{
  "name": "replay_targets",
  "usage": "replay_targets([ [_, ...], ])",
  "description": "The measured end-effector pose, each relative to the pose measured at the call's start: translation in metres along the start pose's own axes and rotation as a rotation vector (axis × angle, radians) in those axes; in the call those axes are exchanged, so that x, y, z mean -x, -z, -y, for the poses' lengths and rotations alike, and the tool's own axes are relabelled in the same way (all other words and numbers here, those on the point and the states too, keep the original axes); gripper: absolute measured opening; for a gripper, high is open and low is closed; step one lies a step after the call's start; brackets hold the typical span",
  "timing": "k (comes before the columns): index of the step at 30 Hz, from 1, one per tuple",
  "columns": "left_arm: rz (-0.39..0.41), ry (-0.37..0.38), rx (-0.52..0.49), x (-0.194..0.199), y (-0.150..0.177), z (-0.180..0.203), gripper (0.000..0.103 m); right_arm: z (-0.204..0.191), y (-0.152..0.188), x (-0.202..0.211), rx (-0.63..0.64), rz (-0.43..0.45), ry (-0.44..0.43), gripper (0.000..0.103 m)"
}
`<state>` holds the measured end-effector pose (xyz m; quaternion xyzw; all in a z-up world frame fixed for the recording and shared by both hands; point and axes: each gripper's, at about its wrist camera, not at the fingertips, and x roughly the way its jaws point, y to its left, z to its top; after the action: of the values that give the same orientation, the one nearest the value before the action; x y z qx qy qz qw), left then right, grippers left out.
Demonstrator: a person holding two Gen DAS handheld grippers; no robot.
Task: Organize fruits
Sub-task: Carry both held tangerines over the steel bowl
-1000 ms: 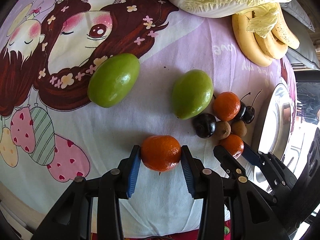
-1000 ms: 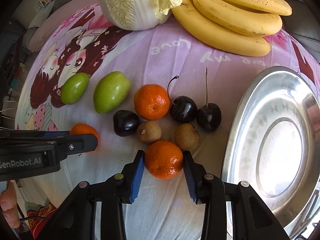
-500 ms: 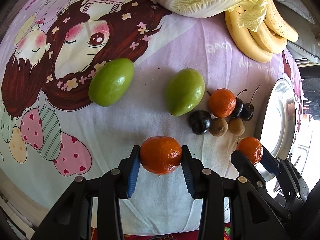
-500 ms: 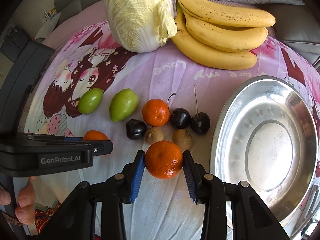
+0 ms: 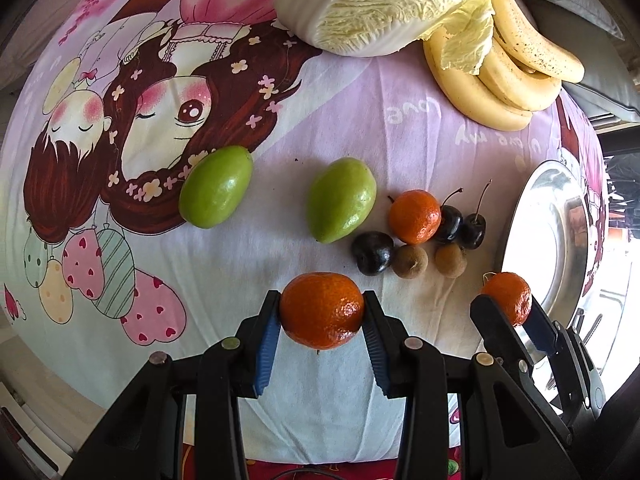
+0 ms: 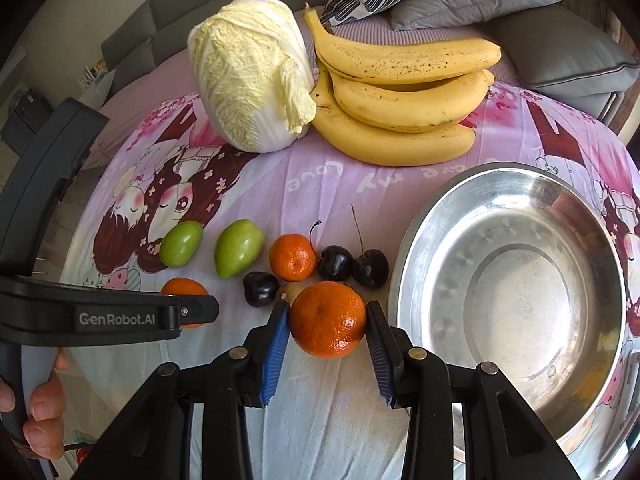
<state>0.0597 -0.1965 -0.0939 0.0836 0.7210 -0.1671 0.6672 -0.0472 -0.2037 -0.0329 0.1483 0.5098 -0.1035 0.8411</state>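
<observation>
Left gripper clamps a tangerine between part-open fingers, clear of the cloth. Right gripper likewise grips a second tangerine; steel bowl at its 3 o'clock. Third tangerine and cherries at 12.

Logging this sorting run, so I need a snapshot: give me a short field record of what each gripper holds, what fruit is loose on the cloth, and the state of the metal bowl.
left gripper: shut on a tangerine
right gripper: shut on a second tangerine
loose tangerine: one, on the cloth
green fruits: two, apart
cherries: three, dark
small brown fruits: two
metal bowl: empty
background: cabbage, bananas
</observation>
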Motion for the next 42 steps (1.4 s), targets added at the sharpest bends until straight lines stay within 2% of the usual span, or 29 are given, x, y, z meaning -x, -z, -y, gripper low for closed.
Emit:
replay_targets([
  [10,0.001,-0.027,-0.024,0.02,-0.015,0.028,0.041,0.016,0.001,0.008,-0.054,0.045,0.014,0.041],
  [12,0.002,-0.031,-0.031,0.026,-0.028,0.051,0.041,0.022,0.0,0.011,-0.063,0.055,0.022,0.041],
  [17,0.001,-0.049,-0.082,0.031,-0.036,0.096,0.041,0.048,0.0,0.02,-0.115,0.072,0.053,0.041],
  [26,0.002,-0.068,-0.184,0.028,-0.052,0.193,0.041,0.113,0.001,0.035,-0.261,0.105,0.084,0.041],
  [31,-0.01,-0.076,-0.233,0.019,-0.054,0.246,0.041,0.152,0.005,0.041,-0.337,0.111,0.16,0.041],
  [34,-0.02,-0.091,-0.265,0.012,-0.058,0.277,0.041,0.173,0.01,0.041,-0.383,0.102,0.173,0.041],
  [37,-0.031,-0.102,-0.29,0.002,-0.061,0.311,0.041,0.185,0.012,0.042,-0.399,0.102,0.209,0.041],
  [42,-0.051,-0.112,-0.319,-0.019,-0.072,0.359,0.041,0.197,0.013,0.044,-0.417,0.1,0.217,0.041],
])
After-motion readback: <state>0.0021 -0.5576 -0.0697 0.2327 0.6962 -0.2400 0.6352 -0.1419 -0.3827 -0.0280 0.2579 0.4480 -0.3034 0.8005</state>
